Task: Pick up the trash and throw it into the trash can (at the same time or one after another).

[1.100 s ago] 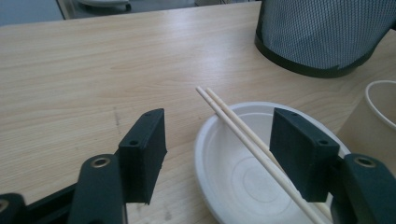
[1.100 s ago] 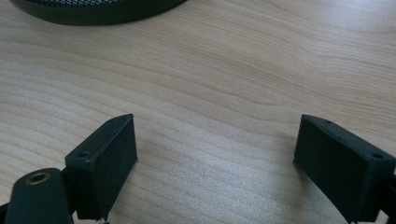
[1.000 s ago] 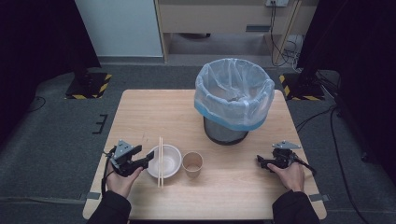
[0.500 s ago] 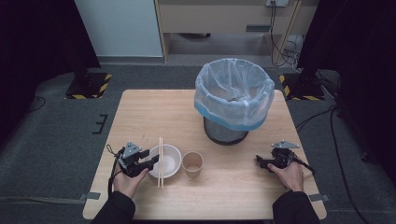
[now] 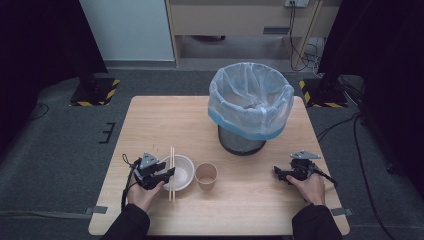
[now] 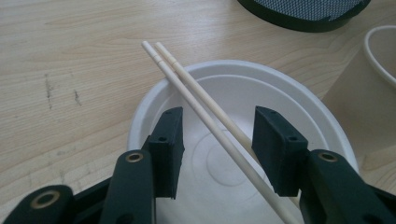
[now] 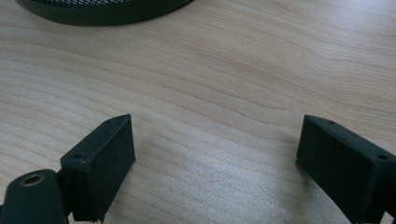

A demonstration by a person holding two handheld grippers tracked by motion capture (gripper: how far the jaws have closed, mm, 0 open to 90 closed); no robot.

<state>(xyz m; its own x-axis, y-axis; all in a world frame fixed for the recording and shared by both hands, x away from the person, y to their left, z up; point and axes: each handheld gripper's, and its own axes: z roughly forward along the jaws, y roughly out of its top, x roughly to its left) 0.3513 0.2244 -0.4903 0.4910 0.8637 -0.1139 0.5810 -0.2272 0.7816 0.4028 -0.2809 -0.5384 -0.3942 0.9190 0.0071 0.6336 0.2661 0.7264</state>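
The left gripper (image 6: 217, 149) sits over the white bowl (image 6: 280, 88) at the near left of the table, its jaws just closing around the pair of chopsticks (image 6: 196, 100) lying across the bowl, pads not yet touching them. So the pickup is barely begun: chopsticks, bowl and paper cup (image 5: 206, 176) all remain outside the lined bin (image 5: 250, 107), while the right gripper (image 7: 215, 163) rests wide open over bare wood at the near right.

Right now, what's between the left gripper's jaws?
The chopsticks, lying across the bowl; the left gripper has just been closing, pads not yet touching. Left gripper view.
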